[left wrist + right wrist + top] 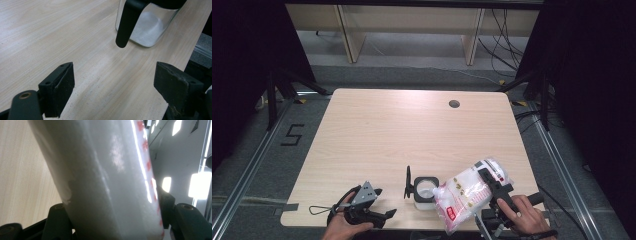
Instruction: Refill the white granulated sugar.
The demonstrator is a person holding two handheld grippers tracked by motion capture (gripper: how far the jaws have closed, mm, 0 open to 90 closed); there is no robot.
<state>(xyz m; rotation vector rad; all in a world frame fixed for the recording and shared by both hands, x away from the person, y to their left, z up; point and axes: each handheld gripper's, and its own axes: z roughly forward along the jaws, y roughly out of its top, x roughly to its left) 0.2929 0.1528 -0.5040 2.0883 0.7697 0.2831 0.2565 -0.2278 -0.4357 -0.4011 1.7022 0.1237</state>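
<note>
A clear jar (pixel 424 191) with a black rim stands near the table's front edge, its black lid (pixel 408 183) flipped up on the left side. A little white powder lies in the jar (pixel 147 27). A plastic bag (pixel 467 196) of white granules with red print hangs tilted, one corner beside the jar's mouth. My right gripper (pixel 495 183) is shut on the bag (pixel 100 170), clamping it between both jaws (pixel 112 217). My left gripper (pixel 384 202) rests to the left of the jar, apart from it. Its fingers (pixel 115 80) are open with only bare tabletop between them.
The wooden table (pixel 412 130) has a round cable hole (pixel 454 104) at the back right. The jar stands close to the front edge. Dark curtains and stand legs flank the table, and cables lie on the floor at the right.
</note>
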